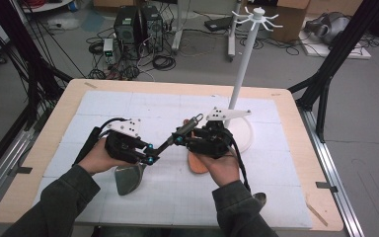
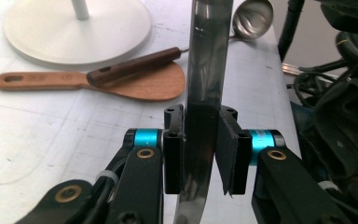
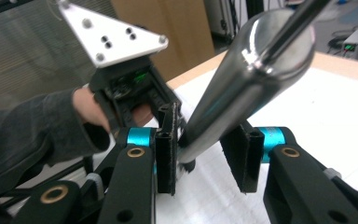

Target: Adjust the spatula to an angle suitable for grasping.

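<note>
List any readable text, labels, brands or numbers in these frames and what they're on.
None readable.
Light wooden spatula: faint marks on its handle, too blurred to read.
Flat shiny metal utensil handle between the left gripper fingers: no marking visible.
Grey three-cornered plate: screw holes only, no text.
White gridded table mat: lines only, no numbers.

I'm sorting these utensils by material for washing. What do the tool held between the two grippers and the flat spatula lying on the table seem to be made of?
The held utensil looks like polished steel: its handle is mirror-bright and reflects the room. The flat spatula seems to be unpainted light wood, matte, with faint grain. The dark-handled utensil lying across it has a darker brown handle, probably stained wood, though that is less certain.
</note>
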{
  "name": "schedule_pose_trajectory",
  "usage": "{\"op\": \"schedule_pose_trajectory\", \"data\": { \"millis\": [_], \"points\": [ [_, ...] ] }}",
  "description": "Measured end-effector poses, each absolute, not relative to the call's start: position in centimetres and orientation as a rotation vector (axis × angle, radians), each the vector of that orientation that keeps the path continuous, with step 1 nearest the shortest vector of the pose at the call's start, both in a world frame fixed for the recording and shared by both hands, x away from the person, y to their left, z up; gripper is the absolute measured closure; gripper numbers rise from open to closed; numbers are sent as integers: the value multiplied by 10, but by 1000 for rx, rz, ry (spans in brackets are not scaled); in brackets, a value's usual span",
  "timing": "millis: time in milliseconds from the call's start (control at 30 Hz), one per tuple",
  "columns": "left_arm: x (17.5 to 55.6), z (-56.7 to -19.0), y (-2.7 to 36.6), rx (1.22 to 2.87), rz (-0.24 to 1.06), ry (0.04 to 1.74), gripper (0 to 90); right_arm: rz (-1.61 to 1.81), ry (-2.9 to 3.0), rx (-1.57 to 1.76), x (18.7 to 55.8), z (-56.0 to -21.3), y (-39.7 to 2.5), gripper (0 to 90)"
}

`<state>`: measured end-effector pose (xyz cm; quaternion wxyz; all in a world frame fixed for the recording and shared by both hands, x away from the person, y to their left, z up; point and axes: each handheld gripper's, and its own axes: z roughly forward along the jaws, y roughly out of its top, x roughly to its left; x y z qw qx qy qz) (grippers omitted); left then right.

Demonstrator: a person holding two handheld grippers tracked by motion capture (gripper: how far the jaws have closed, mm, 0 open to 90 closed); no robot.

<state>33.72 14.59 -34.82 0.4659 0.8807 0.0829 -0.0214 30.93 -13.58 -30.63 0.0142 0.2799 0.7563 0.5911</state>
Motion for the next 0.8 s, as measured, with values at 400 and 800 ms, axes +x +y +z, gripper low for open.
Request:
{"op": "schedule_pose_trajectory", "data": {
  "millis": [400,800],
  "points": [
    [330,-337,136,2093,-5,210,753,1842,2336,833,305,-300,-123,704],
    [328,-334,136,2026,-59,200,703,1881,2351,772,303,-283,-121,740]
  ]
}}
